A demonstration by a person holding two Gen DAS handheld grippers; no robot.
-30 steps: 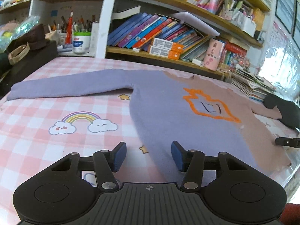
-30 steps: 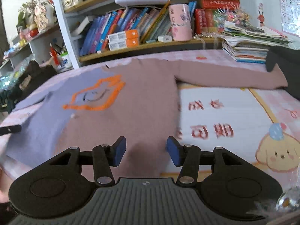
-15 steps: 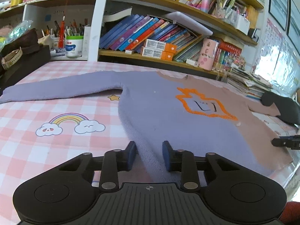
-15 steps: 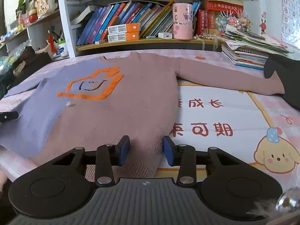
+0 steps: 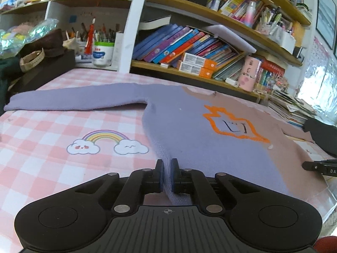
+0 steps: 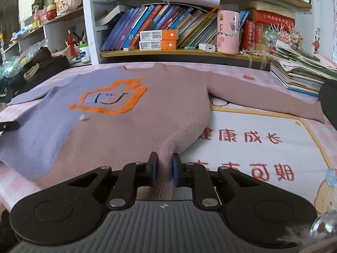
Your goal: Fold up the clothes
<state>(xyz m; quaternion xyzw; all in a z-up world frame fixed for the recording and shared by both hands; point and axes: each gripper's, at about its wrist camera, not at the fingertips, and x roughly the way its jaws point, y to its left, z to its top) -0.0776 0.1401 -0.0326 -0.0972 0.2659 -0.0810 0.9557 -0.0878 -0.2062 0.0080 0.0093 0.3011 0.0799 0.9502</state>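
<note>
A sweater, half lilac and half dusty pink with an orange outlined patch, lies flat on the table with both sleeves spread out; it shows in the left wrist view (image 5: 189, 130) and the right wrist view (image 6: 130, 122). My left gripper (image 5: 167, 176) is shut on the lilac corner of the sweater's near hem. My right gripper (image 6: 163, 171) is shut on the pink corner of the near hem. The pinched cloth rises in a ridge between each pair of fingers. The right gripper's tip shows at the right edge of the left wrist view (image 5: 318, 165).
The table has a pink checked cover (image 5: 52, 139) with a rainbow print. A bookshelf (image 6: 168, 52) full of books runs along the far edge. A book stack (image 6: 303, 71) sits far right. Dark bags (image 5: 38, 63) stand far left. A dark object (image 5: 322, 132) lies on the pink sleeve's end.
Both grippers have moved in low to the sweater's near hem and closed on it, from wide open a second ago. The cloth now bunches between the fingers.
</note>
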